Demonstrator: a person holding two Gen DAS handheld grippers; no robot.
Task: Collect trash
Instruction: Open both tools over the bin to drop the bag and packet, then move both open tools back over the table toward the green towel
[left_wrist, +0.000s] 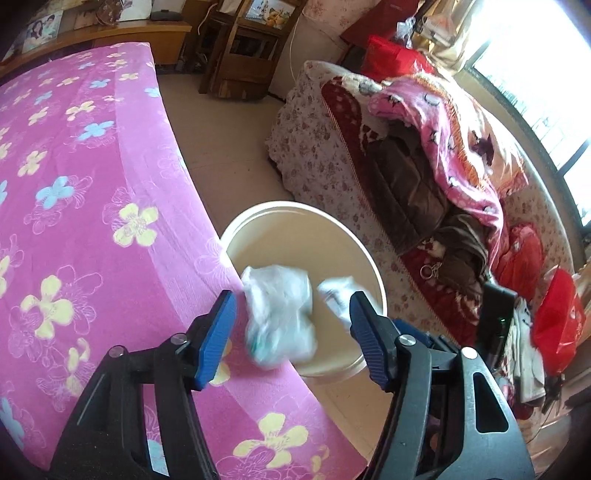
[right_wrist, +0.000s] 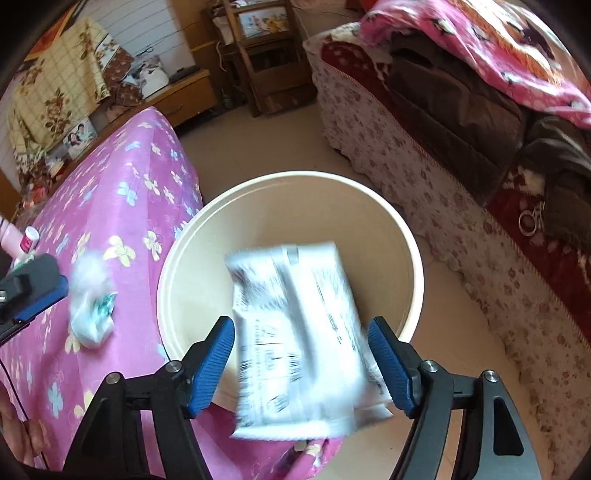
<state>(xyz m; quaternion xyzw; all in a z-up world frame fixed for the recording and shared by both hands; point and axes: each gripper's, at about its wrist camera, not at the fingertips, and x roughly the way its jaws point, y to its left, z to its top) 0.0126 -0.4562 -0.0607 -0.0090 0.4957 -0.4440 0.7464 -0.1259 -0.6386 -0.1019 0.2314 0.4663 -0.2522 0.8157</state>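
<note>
**Mei:** Pink flowered bedspread (left_wrist: 92, 192) filled the left side, a cluttered sofa (left_wrist: 424, 177) the right, and the cream bin (right_wrist: 413, 258) stood on the bare floor between them, tight against the bed's edge.

**Tom:** And the grippers?

**Mei:** Both stood apart with trash between the pads. The right gripper (right_wrist: 301, 365) was over the bin's near rim; the white printed packet (right_wrist: 299, 332) sat blurred in its gap, near both pads, but I could not tell whether either pad touched it. I judged it was being let go.

**Tom:** The left one?

**Mei:** The left gripper (left_wrist: 293, 339) hung at the bed's edge with a crumpled clear wrapper (left_wrist: 280, 314) loose between its pads, clear of both. In the right view that wrapper (right_wrist: 90, 302) appeared over the bedspread, not over the bin.

**Tom:** So it could miss.

**Mei:** That was my worry. Doing this step well meant bringing the left jaws over the bin's mouth before opening, well inside the rim (left_wrist: 369, 254), since light film drifts. The packet seemed better placed, though its lower end lay over the near rim and the bed corner.

**Tom:** Room to work?

**Mei:** Little on the bed side. Open floor lay beyond the bin, towards the wooden chair (right_wrist: 266, 59), and a strip ran along the sofa skirt.
</note>
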